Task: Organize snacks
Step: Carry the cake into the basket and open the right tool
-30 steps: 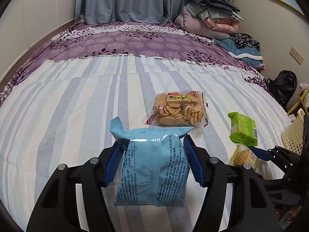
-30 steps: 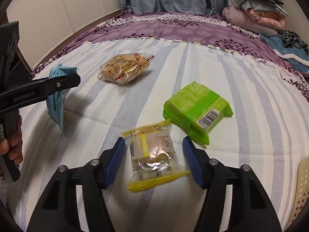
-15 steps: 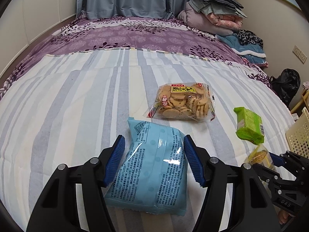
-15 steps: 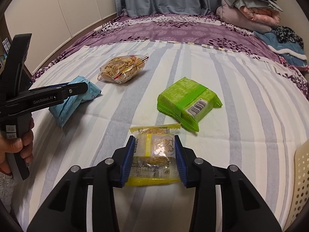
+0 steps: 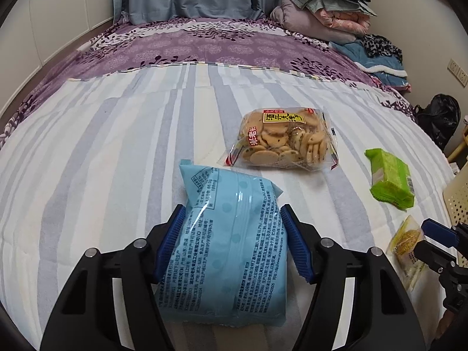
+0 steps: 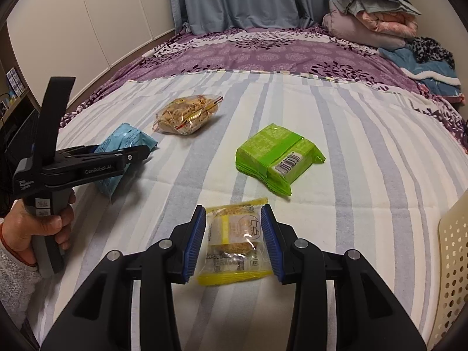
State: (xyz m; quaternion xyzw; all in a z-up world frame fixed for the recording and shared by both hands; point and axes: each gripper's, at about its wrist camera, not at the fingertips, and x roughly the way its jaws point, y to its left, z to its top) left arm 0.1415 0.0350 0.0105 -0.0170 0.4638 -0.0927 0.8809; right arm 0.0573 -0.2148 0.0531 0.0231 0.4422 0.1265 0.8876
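Note:
My left gripper [image 5: 232,238] is shut on a light blue snack bag [image 5: 231,245], which lies tilted on the striped bed sheet; gripper and bag also show in the right wrist view [image 6: 122,146]. My right gripper [image 6: 234,242] is shut on a small yellow-edged clear snack packet [image 6: 234,245], also seen at the right in the left wrist view [image 5: 406,245]. A clear bag of round biscuits [image 5: 283,142] lies ahead of the blue bag. A green packet [image 6: 275,158] lies beyond the yellow one.
A cream perforated basket [image 6: 453,263] stands at the bed's right edge. Folded blankets [image 5: 321,8] are piled at the far right of the bed. A black bag [image 5: 438,117] sits on the floor to the right. White cupboards [image 6: 87,29] stand at the left.
The blue bag went from upright in the left gripper to lying down on the sheet. The right gripper closed from wide open onto the yellow packet.

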